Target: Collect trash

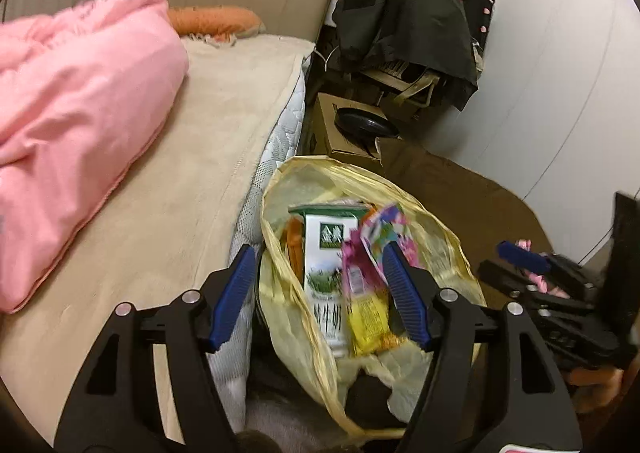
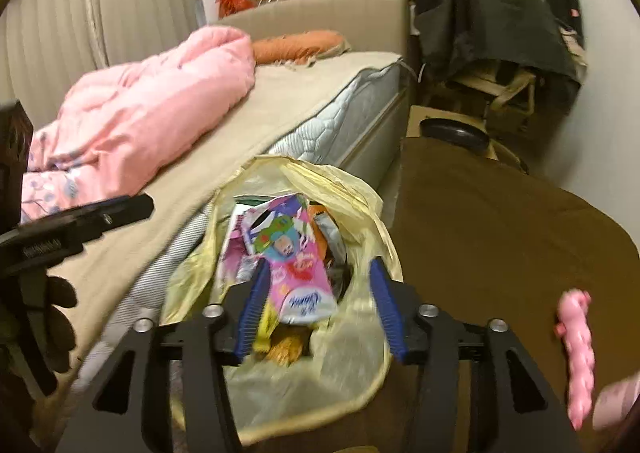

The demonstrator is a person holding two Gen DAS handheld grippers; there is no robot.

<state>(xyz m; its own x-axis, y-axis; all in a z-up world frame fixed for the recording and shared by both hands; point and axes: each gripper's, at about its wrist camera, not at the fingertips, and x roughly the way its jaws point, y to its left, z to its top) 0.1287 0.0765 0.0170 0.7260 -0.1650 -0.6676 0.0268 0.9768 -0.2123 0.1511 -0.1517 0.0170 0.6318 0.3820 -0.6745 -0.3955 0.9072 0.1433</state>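
A pale yellow trash bag (image 1: 440, 245) stands open on the floor against the bed's side. Inside it are a green and white milk carton (image 1: 324, 253), a colourful pink wrapper (image 1: 384, 225) and a yellow packet (image 1: 368, 317). My left gripper (image 1: 319, 253) hangs over the bag's mouth, open, its blue pads well apart and pressing on nothing. The right gripper (image 2: 319, 265) is also open above the bag (image 2: 352, 353); the pink wrapper (image 2: 296, 253) lies below, between its pads but not pinched. Each gripper shows at the edge of the other's view: the right gripper (image 1: 516, 265) and the left gripper (image 2: 120, 209).
The bed (image 1: 180, 173) with a beige sheet and a bunched pink quilt (image 1: 72, 85) fills the left. A cardboard box (image 1: 332, 125) with a black round thing on it and a chair draped in dark cloth (image 1: 404, 9) stand beyond the bag. A pink object (image 2: 576, 353) lies on the brown floor (image 2: 500, 233).
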